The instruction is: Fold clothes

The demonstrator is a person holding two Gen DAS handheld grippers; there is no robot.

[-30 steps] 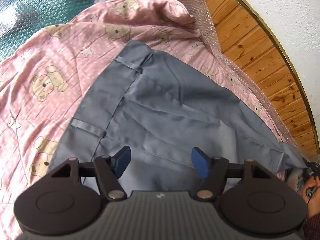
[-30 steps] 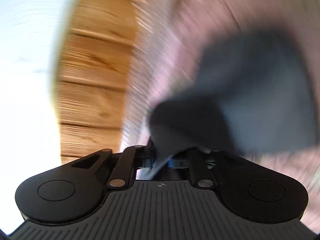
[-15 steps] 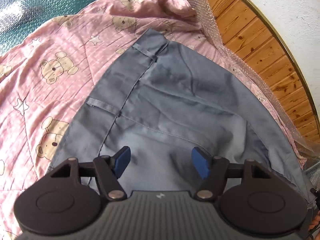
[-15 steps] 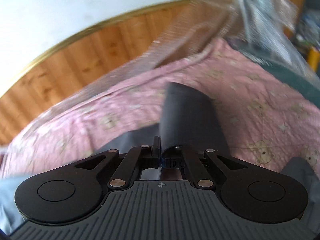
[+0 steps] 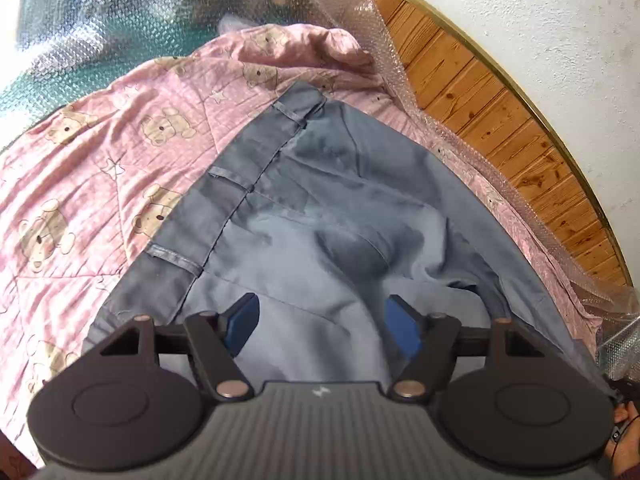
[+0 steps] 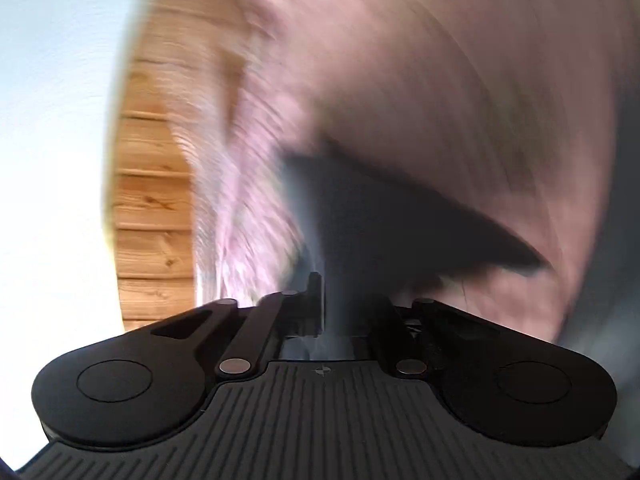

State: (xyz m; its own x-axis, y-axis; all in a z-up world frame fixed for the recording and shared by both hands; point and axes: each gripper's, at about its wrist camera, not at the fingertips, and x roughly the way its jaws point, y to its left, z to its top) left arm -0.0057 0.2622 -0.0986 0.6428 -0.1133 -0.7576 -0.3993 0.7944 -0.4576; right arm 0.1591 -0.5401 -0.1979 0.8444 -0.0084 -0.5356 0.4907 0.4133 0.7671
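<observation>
Grey trousers [image 5: 320,208] lie spread on a pink bear-print quilt [image 5: 80,184], waistband with belt loops toward the left. Above the cloth hovers my left gripper [image 5: 320,324], open, with its blue pads [image 5: 242,320] apart and nothing between them. In the blurred right wrist view, my right gripper [image 6: 332,312] is shut on a dark fold of the trousers [image 6: 380,224], which streams away from the jaws over the quilt [image 6: 420,80].
A wooden headboard [image 5: 500,120] and a white wall [image 5: 560,20] run along the right of the bed. Bubble wrap [image 5: 100,20] covers the teal area beyond the quilt. A person's hand [image 5: 624,440] shows at the lower right corner.
The left gripper pulled back and up, so more quilt and waistband show. The right gripper swung sideways with the trouser fold still held; its view went sharp, then blurred again.
</observation>
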